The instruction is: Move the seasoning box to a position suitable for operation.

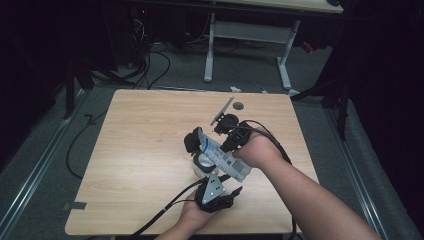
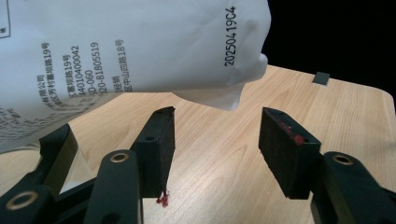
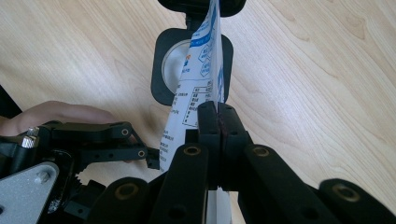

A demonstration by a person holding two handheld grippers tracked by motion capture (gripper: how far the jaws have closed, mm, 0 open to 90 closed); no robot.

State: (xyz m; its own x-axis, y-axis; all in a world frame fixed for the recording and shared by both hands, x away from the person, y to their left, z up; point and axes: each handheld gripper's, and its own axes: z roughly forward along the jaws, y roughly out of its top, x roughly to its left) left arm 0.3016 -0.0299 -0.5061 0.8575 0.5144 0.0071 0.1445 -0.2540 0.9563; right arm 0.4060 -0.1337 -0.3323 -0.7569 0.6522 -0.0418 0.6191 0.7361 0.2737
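The left gripper sits nearest the camera in the high view, close to the near edge of the wooden table, held in the person's left hand. Its jaws stand apart with nothing between them; in the left gripper view the bare tabletop shows in the gap and the white printed pouch hangs above and just beyond the tips, not touching them. The right gripper has its jaws pressed together on the pouch's edge, holding it slantwise over the middle of the table, a little towards the right edge. Below the pouch stands a black square holder with a round white inside. A small dark round mark lies near the far edge of the table.
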